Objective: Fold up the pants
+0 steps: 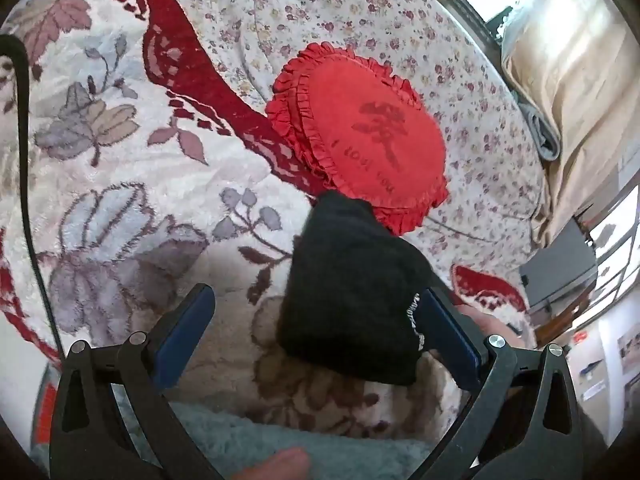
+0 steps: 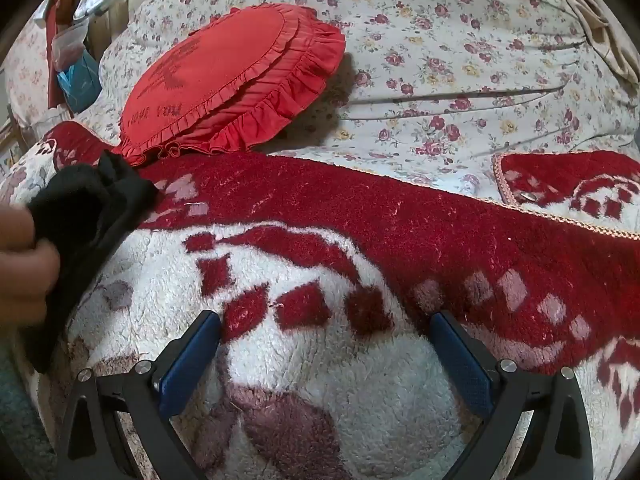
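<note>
Pants: left wrist view, black bundle, already folded compact, lying on the fleece blanket; its far end touches the frill of the red cushion.
Pants, marking: small white lettering along the edge nearest the right-hand finger, too small to read.
Left gripper: jaws spread wide, pointing down at the bed; nothing pinched.
Left gripper, pads: blue; the left one sits over bare blanket, the right one is just beside the pants' edge. Contact there cannot be told.
Hand: partly seen behind the right-hand finger, next to the pants.
Bedding: floral quilt under the cushion and beyond the blanket; beige curtain at the right edge.

Pants: right wrist view, at the far left edge, dark crumpled mass on the blanket, touching the cushion frill at the top.
Hand: fingers rest against the pants at the frame edge.
Right gripper: jaws spread wide over white and red fleece; empty, well apart from the pants.
Quilt: floral, wrinkled, behind the blanket's red border.
</note>
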Demonstrator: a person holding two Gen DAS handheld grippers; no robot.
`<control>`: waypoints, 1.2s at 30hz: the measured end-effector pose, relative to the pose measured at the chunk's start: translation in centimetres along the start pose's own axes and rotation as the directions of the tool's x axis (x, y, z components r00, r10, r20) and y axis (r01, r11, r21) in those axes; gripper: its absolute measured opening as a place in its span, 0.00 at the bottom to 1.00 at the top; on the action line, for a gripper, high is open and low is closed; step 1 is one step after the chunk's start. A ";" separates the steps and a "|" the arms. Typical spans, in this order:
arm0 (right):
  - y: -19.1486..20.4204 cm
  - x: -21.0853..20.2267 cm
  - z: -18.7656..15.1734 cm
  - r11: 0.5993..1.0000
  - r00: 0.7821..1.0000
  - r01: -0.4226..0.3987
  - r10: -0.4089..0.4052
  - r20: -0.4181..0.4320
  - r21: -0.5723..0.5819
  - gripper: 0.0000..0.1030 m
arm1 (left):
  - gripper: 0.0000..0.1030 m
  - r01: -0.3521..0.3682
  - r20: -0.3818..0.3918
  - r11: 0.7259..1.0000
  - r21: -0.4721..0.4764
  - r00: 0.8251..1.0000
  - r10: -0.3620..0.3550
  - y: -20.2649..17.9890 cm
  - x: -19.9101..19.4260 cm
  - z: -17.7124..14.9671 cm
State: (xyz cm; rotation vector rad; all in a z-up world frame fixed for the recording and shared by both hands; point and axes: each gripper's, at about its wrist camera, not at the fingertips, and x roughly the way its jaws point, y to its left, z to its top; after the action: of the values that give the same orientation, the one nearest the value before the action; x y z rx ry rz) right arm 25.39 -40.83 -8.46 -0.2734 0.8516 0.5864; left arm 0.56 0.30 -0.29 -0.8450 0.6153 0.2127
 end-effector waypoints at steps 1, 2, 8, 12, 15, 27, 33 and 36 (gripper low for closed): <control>-0.2 -0.1 -0.1 1.000 1.000 0.002 -0.002 0.000 -0.001 1.00 | 0.99 0.009 0.006 1.000 0.000 1.000 -0.009 0.0 0.0 0.0; -0.6 0.0 0.1 1.000 1.000 -0.001 0.001 -0.001 0.000 1.00 | 0.99 0.016 0.012 1.000 0.010 1.000 -0.016 -0.2 -0.1 0.0; -1.4 0.1 0.2 1.000 1.000 0.011 -0.011 0.001 0.001 1.00 | 1.00 0.018 0.047 0.993 0.120 0.999 -0.024 -2.3 -1.1 -0.5; -1.7 0.2 0.2 1.000 1.000 0.005 -0.005 -0.004 0.006 1.00 | 0.99 0.008 -0.035 0.987 0.163 0.999 -0.003 -3.0 0.0 -0.9; -0.1 -0.3 0.0 1.000 1.000 0.010 -0.010 -0.006 0.004 1.00 | 0.99 0.069 -0.065 0.989 0.128 0.996 -0.061 -2.0 0.5 -1.2; -0.2 -0.1 0.0 0.999 1.000 -0.019 0.019 0.010 0.033 1.00 | 0.99 0.105 -0.065 0.991 0.082 0.993 -0.100 -1.4 0.4 -1.2; 0.1 0.2 0.1 1.000 1.000 0.010 -0.010 0.002 0.008 1.00 | 0.99 0.038 -0.006 0.999 0.037 0.999 -0.038 -0.6 -0.7 -1.4; 0.4 0.0 0.2 1.000 1.000 -0.003 0.003 0.014 0.021 1.00 | 0.99 -0.005 0.036 0.999 0.043 0.999 0.003 -0.6 -1.6 -1.7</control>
State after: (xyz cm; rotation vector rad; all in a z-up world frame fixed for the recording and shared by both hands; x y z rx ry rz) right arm 25.28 -40.42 -8.34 -0.2487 0.8447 0.5812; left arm -1.19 -1.26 0.22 -0.7969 0.5864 0.2172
